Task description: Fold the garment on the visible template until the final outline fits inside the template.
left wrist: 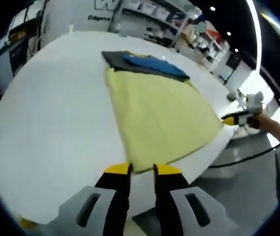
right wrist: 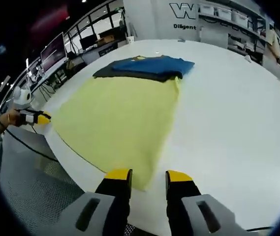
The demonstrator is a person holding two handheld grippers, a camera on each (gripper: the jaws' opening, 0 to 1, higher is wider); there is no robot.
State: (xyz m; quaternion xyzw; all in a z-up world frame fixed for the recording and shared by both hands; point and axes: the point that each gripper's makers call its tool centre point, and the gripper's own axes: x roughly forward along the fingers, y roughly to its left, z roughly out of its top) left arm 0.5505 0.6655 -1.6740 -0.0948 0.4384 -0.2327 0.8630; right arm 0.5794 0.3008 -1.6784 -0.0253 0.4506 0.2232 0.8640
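Two corners of the yellow garment [right wrist: 117, 123] lie at my tongs on the white surface [right wrist: 238, 113]: left tongs [left wrist: 141, 170] and right tongs [right wrist: 148, 175] both narrowly parted, empty. Its length runs away toward dark folded clothes [right wrist: 147, 68].

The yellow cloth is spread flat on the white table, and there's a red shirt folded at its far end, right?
Not quite: the folded garment at the far end is blue, lying with a dark one, not red. The right gripper view shows it. The yellow cloth does lie spread flat on the white table.
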